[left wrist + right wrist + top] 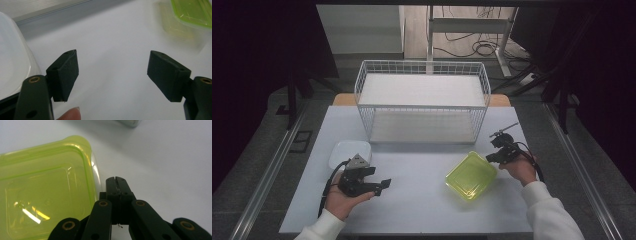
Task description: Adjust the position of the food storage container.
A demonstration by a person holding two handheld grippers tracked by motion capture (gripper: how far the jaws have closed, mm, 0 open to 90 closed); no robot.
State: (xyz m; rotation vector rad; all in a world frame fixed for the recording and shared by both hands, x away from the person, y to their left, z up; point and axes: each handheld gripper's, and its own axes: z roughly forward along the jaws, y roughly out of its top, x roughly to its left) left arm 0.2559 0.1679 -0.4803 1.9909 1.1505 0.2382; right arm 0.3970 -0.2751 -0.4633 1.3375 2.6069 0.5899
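Observation:
A yellow-green translucent lidded container [471, 175] lies on the white table at the right. My right gripper [490, 158] is shut just off that container's far right corner. In the right gripper view the closed jaws [116, 180] sit on the table beside the container's [45, 187] rim, with nothing between them. A white container [348, 151] rests at the left. My left gripper [379, 178] is held low beside it, open and empty, pointing right. In the left gripper view its tips [113, 72] frame bare table, with the white container [12, 65] at the left and the green container [192, 12] far off.
A white wire basket [422, 107] with two shelf levels stands at the back middle of the table [422, 205]. Bare table lies between the two containers. The floor beyond holds cables and table legs.

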